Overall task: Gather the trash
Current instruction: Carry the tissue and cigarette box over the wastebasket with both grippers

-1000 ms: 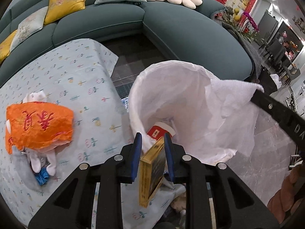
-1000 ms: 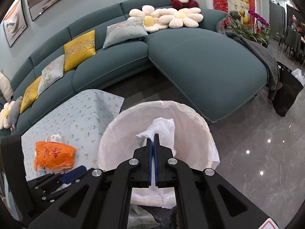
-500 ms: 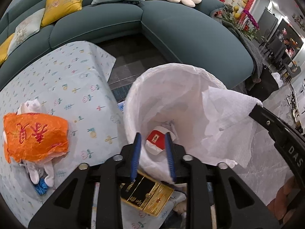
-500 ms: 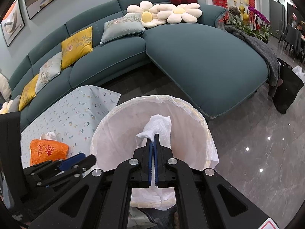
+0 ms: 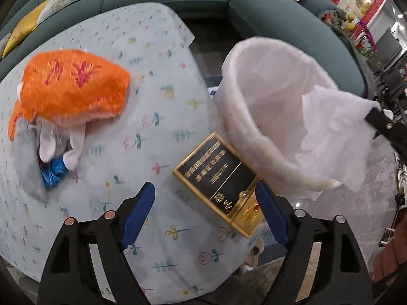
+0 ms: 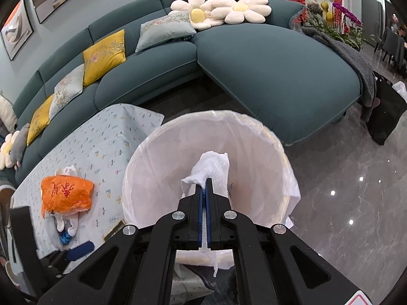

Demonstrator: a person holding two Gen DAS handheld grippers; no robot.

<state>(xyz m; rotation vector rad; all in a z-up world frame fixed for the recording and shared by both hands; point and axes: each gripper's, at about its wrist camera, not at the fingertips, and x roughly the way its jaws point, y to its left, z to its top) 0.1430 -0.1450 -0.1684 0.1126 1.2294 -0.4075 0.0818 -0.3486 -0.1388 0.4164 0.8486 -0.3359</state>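
A black and gold box lies flat on the flowered tablecloth, close against the white-lined bin. My left gripper hovers over it with its jaws opening wide. The box sits between the fingers, nearer the right one, and is not gripped. An orange bag rests on white scraps and a blue wrapper to the left. My right gripper is shut on a white tissue above the bin's mouth. The box's corner peeks out beside the bin.
A curved teal sofa with yellow and grey cushions wraps behind the table and bin. Glossy grey floor spreads to the right. A black bag stands at the sofa's far end. The table edge runs just below my left gripper.
The left gripper let go of the box, which dropped flat onto the table beside the bin. Its jaws spread wide and it sank toward the table. The right gripper stayed put with the tissue.
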